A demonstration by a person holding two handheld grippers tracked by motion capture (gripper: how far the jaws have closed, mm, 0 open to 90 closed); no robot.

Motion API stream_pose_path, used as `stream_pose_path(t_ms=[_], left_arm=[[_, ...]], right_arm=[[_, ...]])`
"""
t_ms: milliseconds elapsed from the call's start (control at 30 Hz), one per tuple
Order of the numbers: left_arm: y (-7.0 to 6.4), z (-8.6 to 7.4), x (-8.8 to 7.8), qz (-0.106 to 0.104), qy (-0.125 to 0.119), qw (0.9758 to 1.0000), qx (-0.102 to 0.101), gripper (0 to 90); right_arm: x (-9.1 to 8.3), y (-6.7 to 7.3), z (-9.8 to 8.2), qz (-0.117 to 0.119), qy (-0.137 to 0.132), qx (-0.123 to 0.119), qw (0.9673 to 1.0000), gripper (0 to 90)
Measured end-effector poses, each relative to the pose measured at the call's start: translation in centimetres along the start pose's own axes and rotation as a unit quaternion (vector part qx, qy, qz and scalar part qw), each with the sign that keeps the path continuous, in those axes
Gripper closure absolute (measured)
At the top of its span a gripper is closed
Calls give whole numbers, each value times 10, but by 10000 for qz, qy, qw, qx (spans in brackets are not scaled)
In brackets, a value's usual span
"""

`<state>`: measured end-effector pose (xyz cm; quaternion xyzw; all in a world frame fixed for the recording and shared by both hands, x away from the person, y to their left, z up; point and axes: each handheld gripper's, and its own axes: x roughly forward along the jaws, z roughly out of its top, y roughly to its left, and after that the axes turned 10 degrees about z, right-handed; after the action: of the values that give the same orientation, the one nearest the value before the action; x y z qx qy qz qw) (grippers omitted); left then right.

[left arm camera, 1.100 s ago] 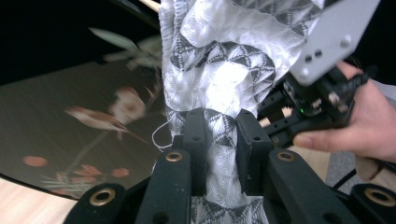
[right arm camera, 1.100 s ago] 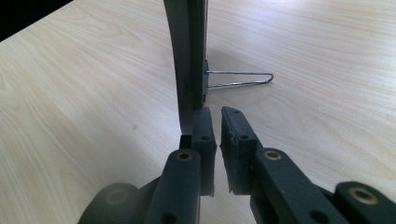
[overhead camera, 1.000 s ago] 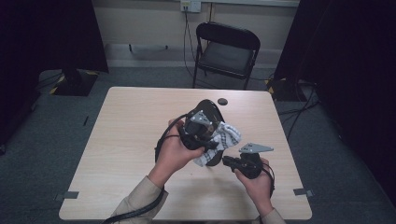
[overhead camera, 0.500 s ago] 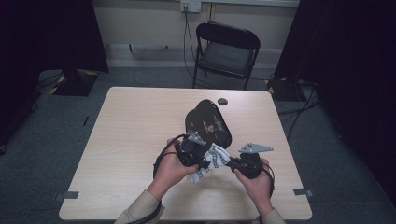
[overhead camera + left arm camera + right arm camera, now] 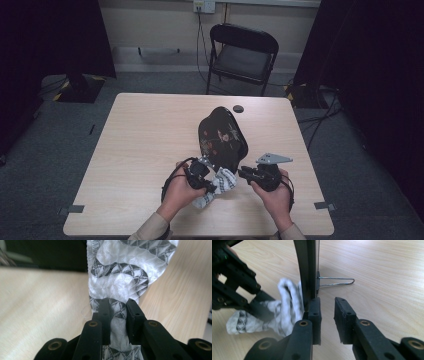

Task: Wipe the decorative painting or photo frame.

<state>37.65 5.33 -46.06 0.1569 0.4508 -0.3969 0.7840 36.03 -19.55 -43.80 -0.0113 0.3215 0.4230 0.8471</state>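
A black lacquered oval plate [image 5: 222, 137] with a flower pattern stands tilted on a wire stand [image 5: 337, 281] at the table's middle right. My left gripper [image 5: 212, 187] is shut on a white cloth with grey diamond pattern [image 5: 220, 182], held low at the plate's near edge. In the left gripper view the cloth [image 5: 117, 272] bunches up from between the jaws of my left gripper [image 5: 119, 306]. My right gripper [image 5: 242, 174] is open at the plate's lower right. In the right gripper view its gap [image 5: 328, 305] is empty, and its left jaw rests beside the plate's rim [image 5: 308, 267].
A small dark round object [image 5: 238, 108] lies on the wooden table [image 5: 140, 140] behind the plate. A black folding chair [image 5: 242, 50] stands beyond the far edge. Bare tabletop spreads to the left.
My left gripper has come down with the cloth from the plate's face to the table at its near edge. The plate's decorated face now shows. The right gripper has hardly moved.
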Motion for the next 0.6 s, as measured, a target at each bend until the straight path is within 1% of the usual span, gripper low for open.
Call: stream_pose_path(t_ms=[67,167,233,300,367,433,533,600], left_arm=[[1,-3,1,-38,-22,10000,-45,768],[3,-4,-5,10,-7,10000,-13,769],[5,-2,-15,40,-90,10000,-7,768],[6,0,-26,59,-231,9997,-66,768],[8,4,-44,96,-397,9992,-50,768],[9,8,-59,143,-590,9981,-54,767],[13,17,-80,247,-808,9964,-52,767],[15,24,-91,315,-905,9954,-36,767]], right_arm=[[0,-1,0,-28,-10,-9,10000,732],[1,-2,-1,-69,-17,-23,10000,696],[1,-2,-1,-94,-15,-16,10000,669],[1,-3,-2,-116,-11,-3,9999,636],[2,-4,-3,-133,-23,8,9999,590],[3,-6,-4,-171,-32,42,9998,542],[5,-7,-4,-195,-27,28,9998,486],[6,-8,-5,-207,-17,5,9998,455]])
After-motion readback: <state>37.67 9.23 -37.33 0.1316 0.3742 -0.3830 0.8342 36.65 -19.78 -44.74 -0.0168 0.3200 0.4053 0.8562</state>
